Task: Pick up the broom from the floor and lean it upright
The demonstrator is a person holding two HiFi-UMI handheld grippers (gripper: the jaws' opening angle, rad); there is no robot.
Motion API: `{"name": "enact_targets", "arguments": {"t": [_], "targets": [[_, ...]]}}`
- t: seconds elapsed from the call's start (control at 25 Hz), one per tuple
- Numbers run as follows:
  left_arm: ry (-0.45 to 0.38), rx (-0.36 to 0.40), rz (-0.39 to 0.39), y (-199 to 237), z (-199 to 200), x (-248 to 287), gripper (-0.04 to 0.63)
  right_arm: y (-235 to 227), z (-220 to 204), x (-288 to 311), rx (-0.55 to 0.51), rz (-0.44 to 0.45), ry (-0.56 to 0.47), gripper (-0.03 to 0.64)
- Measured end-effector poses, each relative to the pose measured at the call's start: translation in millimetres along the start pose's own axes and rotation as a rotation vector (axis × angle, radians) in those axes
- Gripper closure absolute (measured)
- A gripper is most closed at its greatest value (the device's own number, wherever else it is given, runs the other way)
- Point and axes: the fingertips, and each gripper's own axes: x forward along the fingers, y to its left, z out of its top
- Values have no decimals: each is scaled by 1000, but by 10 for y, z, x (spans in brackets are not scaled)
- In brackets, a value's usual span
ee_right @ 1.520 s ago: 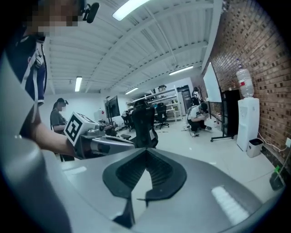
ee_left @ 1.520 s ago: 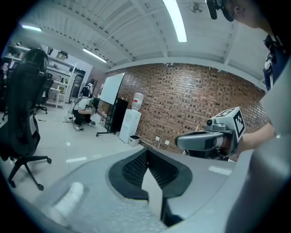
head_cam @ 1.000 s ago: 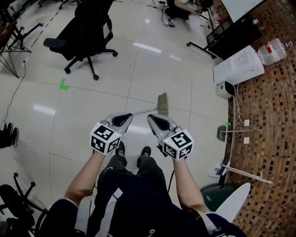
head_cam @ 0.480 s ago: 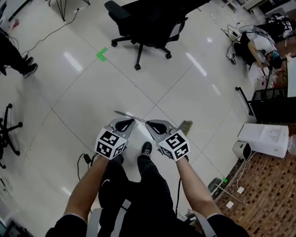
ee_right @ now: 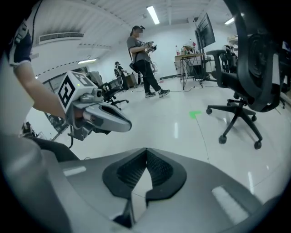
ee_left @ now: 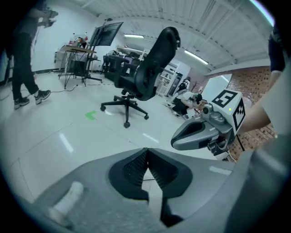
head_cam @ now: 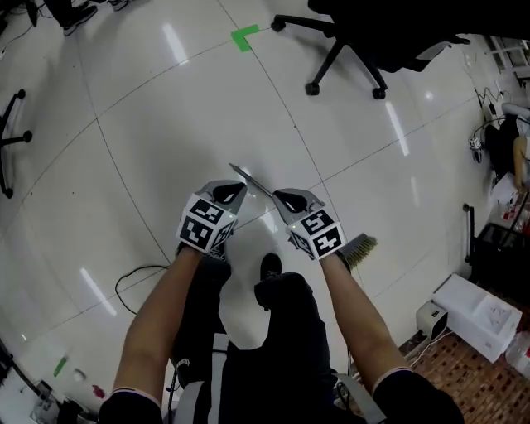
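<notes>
Head view: the broom (head_cam: 358, 248) lay on the floor by the person's feet, and its handle showed between the left gripper (head_cam: 228, 192) and the right gripper (head_cam: 287, 199). Left gripper view: jaws pressed together — nothing between them. Right gripper view: jaws likewise together, empty.

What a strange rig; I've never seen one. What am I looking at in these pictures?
A person, not a robot, holds a grey two-jaw claw in each hand: left claw and right claw. The head view looks down from a camera on their head; the two gripper views ride on the claws. Both claws are shut, holding nothing. A silver-handled broom with tan bristles lies on the glossy white tiled floor, by their feet. A black wheeled office chair stands beyond.
</notes>
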Motion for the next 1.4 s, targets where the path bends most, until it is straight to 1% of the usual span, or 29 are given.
{"name": "enact_targets", "arguments": {"t": [0.08,0.2,0.24,0.36,0.48,0.6,0.68,0.76,0.88,1.0,1.08,1.28,1.4], "targets": [[-14,-9,22,285,-165,223,595,-149,-213,436,-20,11,7,614],[-22,8,48,665,-422,583,595,-361,-516,1101,-74,36,35,608],[-19,9,56,761,-540,700,595,-408,-641,1307,-88,52,49,557],[-22,-11,67,996,-857,1026,595,-556,-1021,1852,-124,84,107,514],[-18,-32,74,1199,-1168,1332,595,-732,-1365,2302,-149,88,158,470],[-8,-62,80,1331,-1460,1595,595,-846,-1752,2621,-175,105,215,424],[-13,-79,83,1383,-1587,1712,595,-861,-1977,2777,-194,128,251,414],[-1,-78,87,1414,-1715,1807,595,-850,-2156,2904,-198,149,270,414],[16,-77,96,1446,-1858,1873,595,-847,-2324,3012,-217,154,288,426],[25,-69,107,1482,-1899,1879,595,-865,-2445,3091,-249,142,313,465],[29,-56,116,1498,-1897,1854,595,-868,-2512,3127,-247,140,323,509],[14,-24,133,1547,-1747,1747,595,-871,-2461,3076,-171,144,316,528],[9,0,138,1592,-1622,1676,595,-901,-2248,2967,-163,126,259,529]]}}
